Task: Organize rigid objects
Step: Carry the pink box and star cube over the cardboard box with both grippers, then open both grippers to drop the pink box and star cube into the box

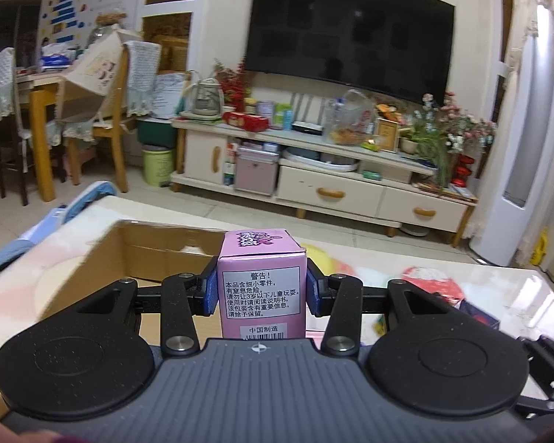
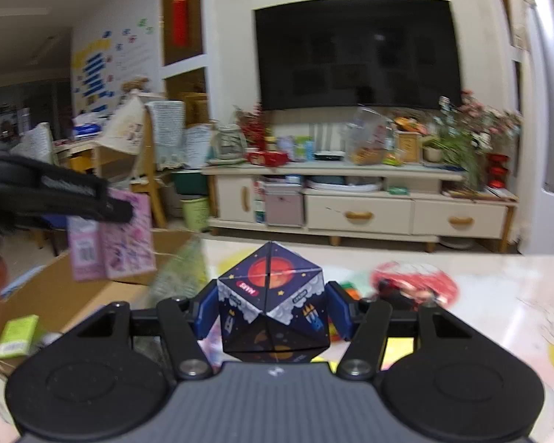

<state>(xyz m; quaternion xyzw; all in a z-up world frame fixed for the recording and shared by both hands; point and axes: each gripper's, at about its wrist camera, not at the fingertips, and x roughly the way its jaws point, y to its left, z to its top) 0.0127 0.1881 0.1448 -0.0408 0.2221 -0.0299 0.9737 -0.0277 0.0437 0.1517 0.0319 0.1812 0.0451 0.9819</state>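
**Both wrist cams faced the TV wall**

Each camera sat just behind its own fingers, low over the table [image 1: 461,280], looking toward the TV [image 1: 351,33] and the TV stand [image 1: 314,140]. Both views shared these plus the cardboard box [image 1: 103,258].

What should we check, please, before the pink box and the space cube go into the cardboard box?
1. Left gripper shut on pink box: ok.
2. Right gripper shut on space cube: ok.
3. Pink box held upright: ok.
4. Cardboard box open on top: ok.
5. Free room inside the cardboard box: cannot tell.
6. The two grippers apart from each other: ok.
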